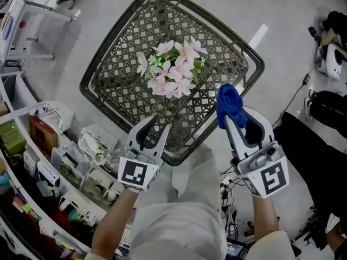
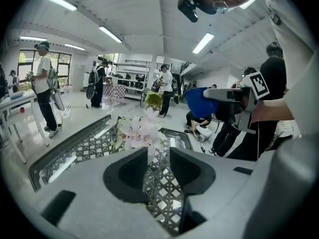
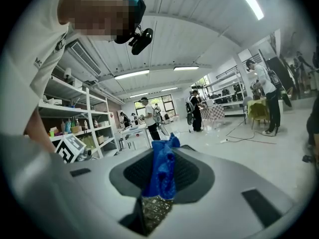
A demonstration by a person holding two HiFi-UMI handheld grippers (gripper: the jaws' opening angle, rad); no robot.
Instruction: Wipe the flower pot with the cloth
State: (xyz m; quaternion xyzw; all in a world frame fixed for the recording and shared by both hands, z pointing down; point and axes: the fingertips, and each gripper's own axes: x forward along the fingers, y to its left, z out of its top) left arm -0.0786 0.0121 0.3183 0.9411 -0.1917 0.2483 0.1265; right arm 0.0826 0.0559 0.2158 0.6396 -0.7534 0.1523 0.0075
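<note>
Pink and white flowers stand in the middle of a dark woven lattice table; the blooms hide the pot under them. My left gripper hovers over the table's near edge, its jaws a little apart with nothing between them. In the left gripper view the flowers sit just beyond the left gripper. My right gripper is shut on a bunched blue cloth to the right of the flowers, over the table's near right side. The cloth sticks up from between the right gripper jaws.
White shelves with boxes and bottles run along the left. A white table stands at the far left. Bags and gear and cables lie on the floor at right. Several people stand farther back in the room.
</note>
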